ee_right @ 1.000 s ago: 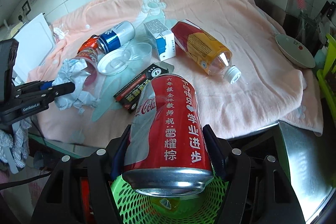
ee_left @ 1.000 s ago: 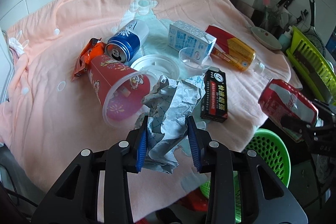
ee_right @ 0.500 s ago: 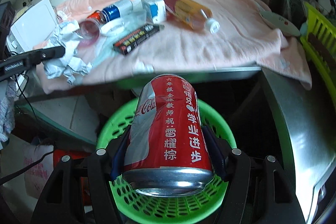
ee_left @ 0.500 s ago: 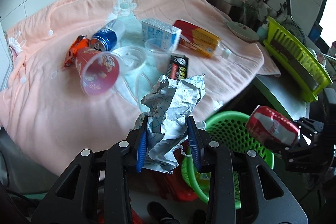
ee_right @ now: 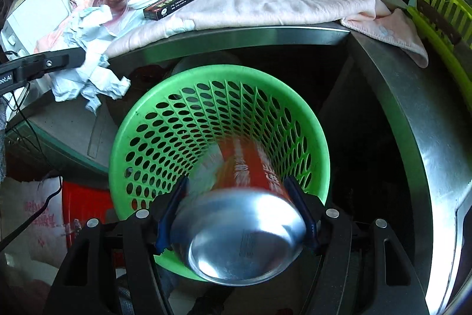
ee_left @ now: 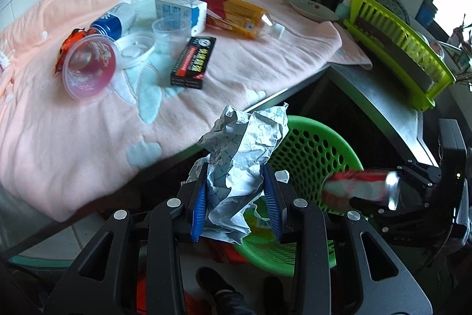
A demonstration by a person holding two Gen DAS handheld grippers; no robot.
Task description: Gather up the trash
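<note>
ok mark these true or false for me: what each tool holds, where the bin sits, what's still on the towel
1. The left tool grips crumpled paper. True.
2. The right tool is empty. False: a red can sits between its pads, over the green basket.
3. The green basket stands on the pink towel. False: it stands below the counter edge.
4. A black box lies on the towel. True.
5. The orange bottle stands upright. False: it lies on its side.

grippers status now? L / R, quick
Left gripper: closed on the crumpled paper, near the green basket.
Right gripper: closed on the red can, over the basket.
</note>
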